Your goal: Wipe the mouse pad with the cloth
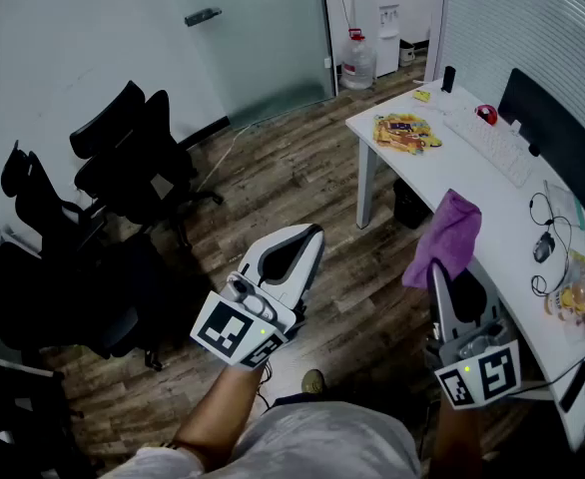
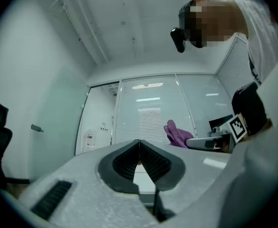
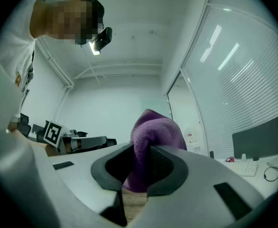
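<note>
Now gripping the purple cloth point(image 1: 446, 236) in the right gripper point(image 1: 438, 269) jaws at lower right, held high beside the white table point(image 1: 502, 208), presumably ready for wiping. Left gripper point(image 1: 310, 236) jaws pressed together, empty, idle at lower centre.

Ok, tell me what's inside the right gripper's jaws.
A purple cloth, clamped in the right gripper and bunched up past its tips. Anything behind the cloth is covered by it.

Left claw point(image 2: 139, 142) closed, seemingly empty; purple cloth point(image 2: 177, 136) beyond.
</note>
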The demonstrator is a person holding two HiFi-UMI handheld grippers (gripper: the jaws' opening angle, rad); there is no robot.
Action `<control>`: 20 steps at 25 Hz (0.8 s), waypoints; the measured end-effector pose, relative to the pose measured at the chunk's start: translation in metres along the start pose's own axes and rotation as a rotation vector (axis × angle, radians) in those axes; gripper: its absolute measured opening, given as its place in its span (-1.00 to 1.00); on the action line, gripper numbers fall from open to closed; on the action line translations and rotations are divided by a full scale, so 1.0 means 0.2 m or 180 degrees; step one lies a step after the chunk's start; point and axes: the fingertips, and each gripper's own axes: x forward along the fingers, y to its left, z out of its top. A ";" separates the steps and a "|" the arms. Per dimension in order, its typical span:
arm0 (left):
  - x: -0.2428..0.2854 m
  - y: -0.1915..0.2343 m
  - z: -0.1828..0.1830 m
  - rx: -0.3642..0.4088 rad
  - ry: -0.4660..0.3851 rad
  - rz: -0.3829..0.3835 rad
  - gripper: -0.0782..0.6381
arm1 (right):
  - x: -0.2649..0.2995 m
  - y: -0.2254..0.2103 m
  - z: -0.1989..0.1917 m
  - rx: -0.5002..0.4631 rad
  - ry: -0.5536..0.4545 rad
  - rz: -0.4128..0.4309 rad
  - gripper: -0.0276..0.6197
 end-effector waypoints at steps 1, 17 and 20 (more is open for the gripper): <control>0.00 0.00 0.00 0.0007 -0.0003 -0.0001 -0.73 | 0.00 0.00 0.00 0.0000 -0.0003 0.0003 -0.70; 0.11 -0.07 -0.02 0.0114 0.0030 0.0197 -0.73 | -0.05 -0.19 0.05 0.0012 -0.0127 0.0128 -0.70; 0.15 -0.11 -0.04 0.0137 0.0052 0.0240 -0.73 | -0.07 -0.26 0.05 0.0029 -0.0127 0.0166 -0.70</control>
